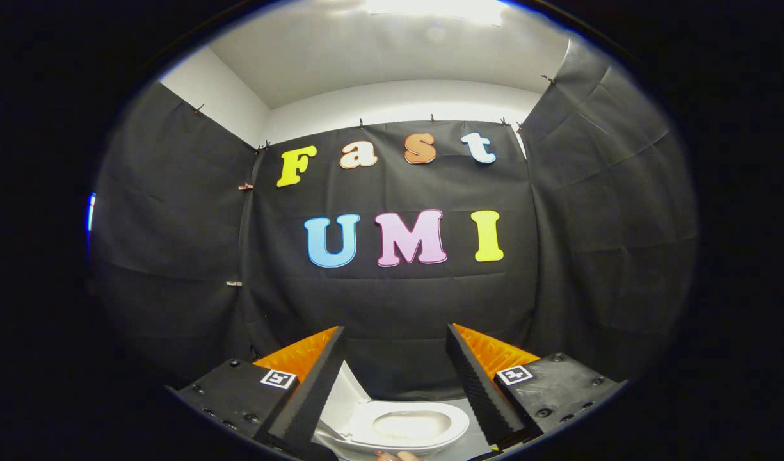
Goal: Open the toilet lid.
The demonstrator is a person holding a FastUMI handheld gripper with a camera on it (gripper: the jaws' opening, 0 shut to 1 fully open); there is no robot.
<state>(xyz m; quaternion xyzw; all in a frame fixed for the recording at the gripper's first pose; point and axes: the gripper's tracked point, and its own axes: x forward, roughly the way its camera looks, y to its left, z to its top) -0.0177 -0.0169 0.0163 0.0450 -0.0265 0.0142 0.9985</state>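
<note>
A small white toilet [409, 428] stands below and between my fingers, close to their bases. Its oval seat ring and pale bowl face up toward me. A white lid panel [344, 398] rises at the bowl's left side, right by the left finger, and looks lifted off the seat. My gripper [397, 331] is open, with a wide gap and nothing between the fingers. The fingertips [335, 339] point at the black cloth wall, well above the toilet. The left finger hides part of the lid.
Black cloth walls [392, 301] close in the booth ahead and on both sides, with white wall and ceiling above them. A bit of a person's hand [401, 456] shows just below the toilet's near rim. The toilet stands on a grey floor [478, 442].
</note>
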